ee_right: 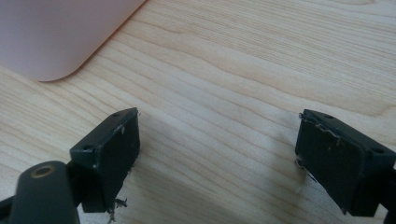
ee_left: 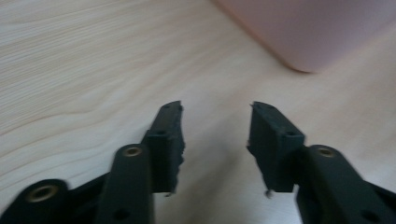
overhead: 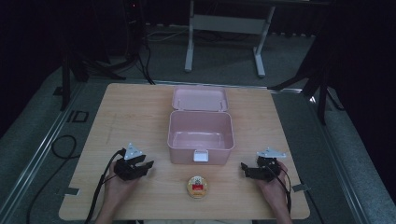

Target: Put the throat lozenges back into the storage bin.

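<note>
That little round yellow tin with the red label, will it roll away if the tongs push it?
Probably not. The small round yellow tin with a red label lies flat on the light wooden table, so a push would likely slide it. It looks low and wide, so unlikely to tip. Its smooth-looking rim may slip between the tongs; stood on edge, it could roll.
</note>
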`<state>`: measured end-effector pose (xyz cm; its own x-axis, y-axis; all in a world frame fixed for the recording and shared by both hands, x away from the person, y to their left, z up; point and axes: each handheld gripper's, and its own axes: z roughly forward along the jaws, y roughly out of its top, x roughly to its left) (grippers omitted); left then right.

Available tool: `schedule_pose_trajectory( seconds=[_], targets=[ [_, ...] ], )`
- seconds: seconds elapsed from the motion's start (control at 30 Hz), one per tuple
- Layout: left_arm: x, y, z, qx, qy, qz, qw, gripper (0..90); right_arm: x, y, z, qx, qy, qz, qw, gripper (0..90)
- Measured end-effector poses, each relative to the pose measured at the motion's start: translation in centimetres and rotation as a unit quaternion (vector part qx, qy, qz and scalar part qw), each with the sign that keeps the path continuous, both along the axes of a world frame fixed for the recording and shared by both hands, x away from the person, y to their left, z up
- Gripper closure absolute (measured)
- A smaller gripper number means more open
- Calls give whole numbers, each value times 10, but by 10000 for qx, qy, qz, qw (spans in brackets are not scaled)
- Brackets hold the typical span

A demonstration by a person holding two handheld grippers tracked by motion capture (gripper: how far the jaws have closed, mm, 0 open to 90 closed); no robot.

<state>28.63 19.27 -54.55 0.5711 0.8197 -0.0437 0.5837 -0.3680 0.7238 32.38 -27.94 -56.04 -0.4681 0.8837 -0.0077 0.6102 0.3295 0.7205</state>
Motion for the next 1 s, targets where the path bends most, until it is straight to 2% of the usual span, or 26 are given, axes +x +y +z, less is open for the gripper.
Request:
schedule_pose_trajectory(
  seconds=[0.17,0.23,0.3,0.33,0.37,0.53,0.6,0.73,0.97,1.0],
  targets=[
    [-12,-22,4,27,3,-561,9984,597,0,0,0,4,2,9,10000,140],
    [-17,-33,4,49,36,-808,9967,595,0,0,0,10,4,14,10000,140],
    [-22,-45,4,106,69,-1108,9938,589,-1,0,0,13,5,15,10000,141],
    [-22,-45,4,106,69,-1108,9938,576,-1,0,0,13,5,15,10000,141],
    [-25,-55,4,149,94,-1326,9910,576,-1,0,0,12,6,18,10000,141],
    [-27,-82,11,188,138,-1843,9826,442,-1,0,0,11,6,22,10000,141],
    [-28,-94,14,364,116,-2027,9785,389,-1,0,0,14,7,21,10000,140],
    [-30,-113,20,550,74,-2300,9716,343,-1,-1,0,11,8,20,10000,140],
    [-24,-122,33,550,50,-2500,9667,309,-1,-1,0,15,9,29,10000,140],
    [-24,-122,33,550,50,-2500,9667,308,-1,-1,0,15,9,29,10000,140]
  ],
)
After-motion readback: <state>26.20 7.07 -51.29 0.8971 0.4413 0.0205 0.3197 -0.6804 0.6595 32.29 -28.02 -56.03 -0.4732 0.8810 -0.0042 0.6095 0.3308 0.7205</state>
